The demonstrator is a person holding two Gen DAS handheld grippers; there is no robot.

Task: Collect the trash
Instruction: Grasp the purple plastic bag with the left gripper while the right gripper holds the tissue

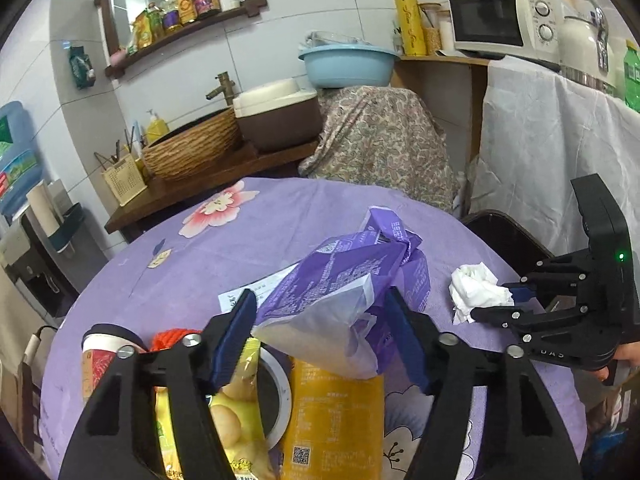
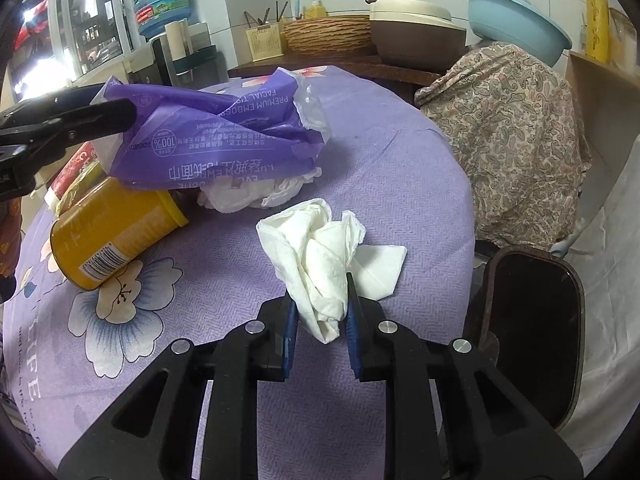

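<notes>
A crumpled white tissue [image 2: 320, 256] lies on the purple flowered tablecloth [image 2: 400, 140]; my right gripper [image 2: 321, 312] is shut on its near end. It also shows in the left wrist view [image 1: 476, 290], with the right gripper [image 1: 500, 306] beside it. A purple tissue-pack wrapper [image 1: 340, 280] sits between the wide-apart fingers of my open left gripper [image 1: 320, 316]; it rests above a yellow can [image 1: 332, 420]. In the right wrist view the wrapper [image 2: 216, 132] lies over the yellow can [image 2: 108, 232].
A yellow snack bag [image 1: 232, 412], a paper cup [image 1: 100, 356] and a paper slip [image 1: 256, 292] lie near the left gripper. A dark bin [image 2: 532, 332] stands off the table's right edge. A patterned cloth-covered object [image 2: 508, 128] stands behind the table.
</notes>
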